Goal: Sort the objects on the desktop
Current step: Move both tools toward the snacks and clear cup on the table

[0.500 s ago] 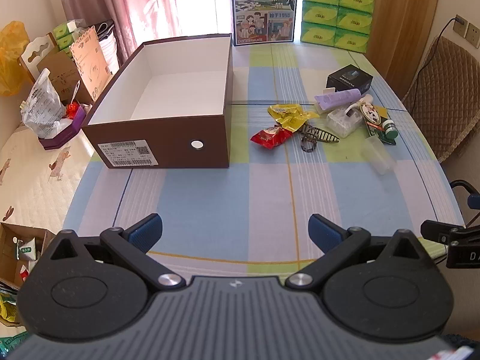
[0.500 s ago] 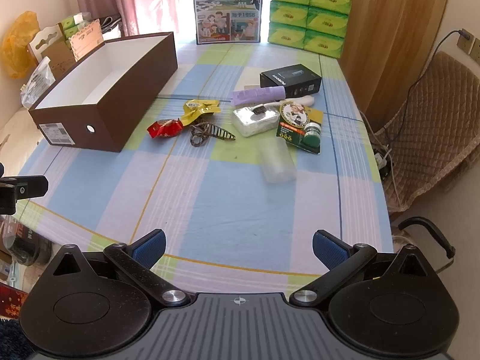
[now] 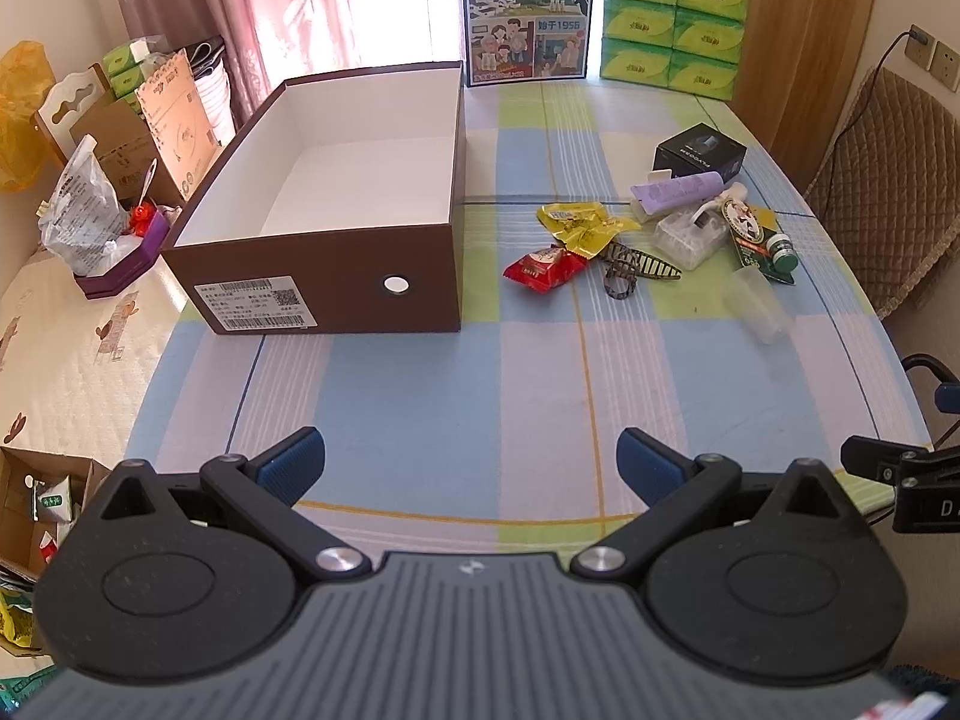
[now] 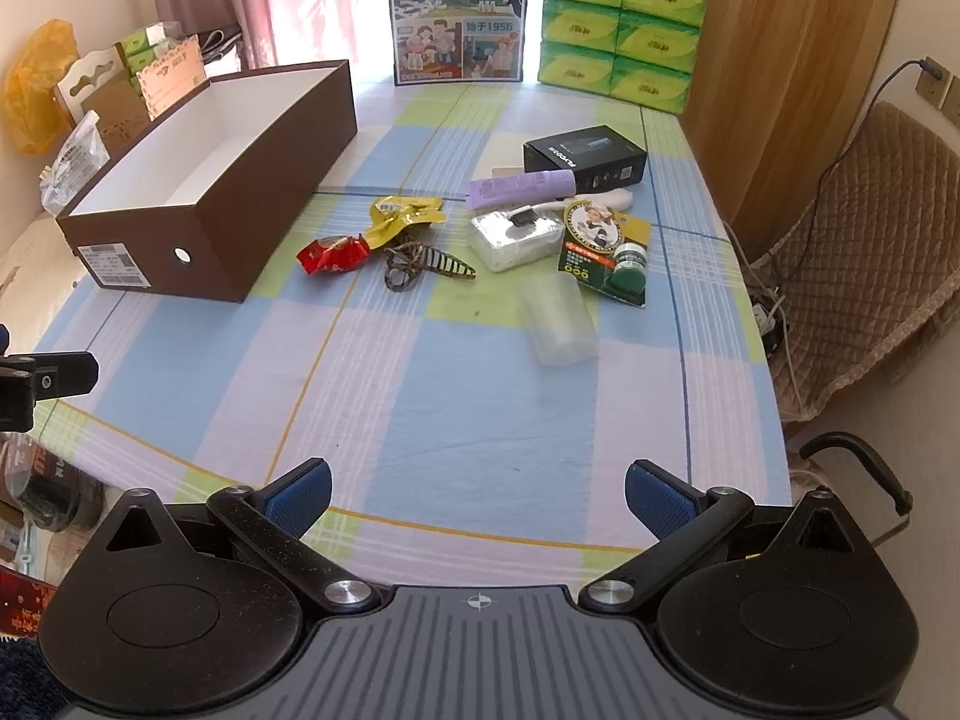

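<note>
I count one open brown cardboard box with a white inside (image 3: 336, 204), six green tissue packs (image 3: 672, 30) and one loose cluster of small items: a red wrapper (image 3: 543, 267), a yellow wrapper (image 3: 579, 222), a purple tube (image 3: 681, 189). The box sits upper left, the cluster upper right. My left gripper (image 3: 471, 471) and right gripper (image 4: 477, 495) gape fully, holding nothing, low in frame and well apart from everything.

Print on the brown box's label (image 3: 255, 305) too small to read; milk carton (image 4: 459, 12) top cut off.
</note>
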Tool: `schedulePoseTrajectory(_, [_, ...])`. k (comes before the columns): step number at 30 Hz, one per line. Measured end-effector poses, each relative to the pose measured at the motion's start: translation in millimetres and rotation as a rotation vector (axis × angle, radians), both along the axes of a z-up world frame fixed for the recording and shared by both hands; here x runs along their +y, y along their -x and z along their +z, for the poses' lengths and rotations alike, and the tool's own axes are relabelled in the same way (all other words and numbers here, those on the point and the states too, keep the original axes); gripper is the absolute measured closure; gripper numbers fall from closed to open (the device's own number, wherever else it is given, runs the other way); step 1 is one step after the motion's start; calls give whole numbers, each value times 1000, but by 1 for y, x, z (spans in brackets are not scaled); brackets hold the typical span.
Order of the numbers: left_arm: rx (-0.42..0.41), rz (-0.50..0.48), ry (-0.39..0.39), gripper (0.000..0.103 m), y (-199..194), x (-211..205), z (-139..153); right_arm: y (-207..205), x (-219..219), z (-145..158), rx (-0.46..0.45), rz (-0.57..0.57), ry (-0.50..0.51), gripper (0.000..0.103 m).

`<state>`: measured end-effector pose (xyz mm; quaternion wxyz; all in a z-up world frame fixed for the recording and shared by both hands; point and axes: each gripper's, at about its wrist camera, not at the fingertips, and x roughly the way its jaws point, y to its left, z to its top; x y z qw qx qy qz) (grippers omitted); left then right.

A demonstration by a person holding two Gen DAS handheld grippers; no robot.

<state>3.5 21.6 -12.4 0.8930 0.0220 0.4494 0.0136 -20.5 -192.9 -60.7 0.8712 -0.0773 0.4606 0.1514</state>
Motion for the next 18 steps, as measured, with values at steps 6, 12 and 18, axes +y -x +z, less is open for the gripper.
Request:
schedulePoseTrajectory(6, [7,-5,3,1,-2,1,-2,-1,4,-3,4,-7,4,2])
schedulePoseTrajectory(12, [9,-8,9,1,-4,2,-4,-2,3,-4,7,-17,7,2])
schedulePoseTrajectory(18, [11,-17,15,1,-6,0,-5,-4,0,-5,9,-17,0,2])
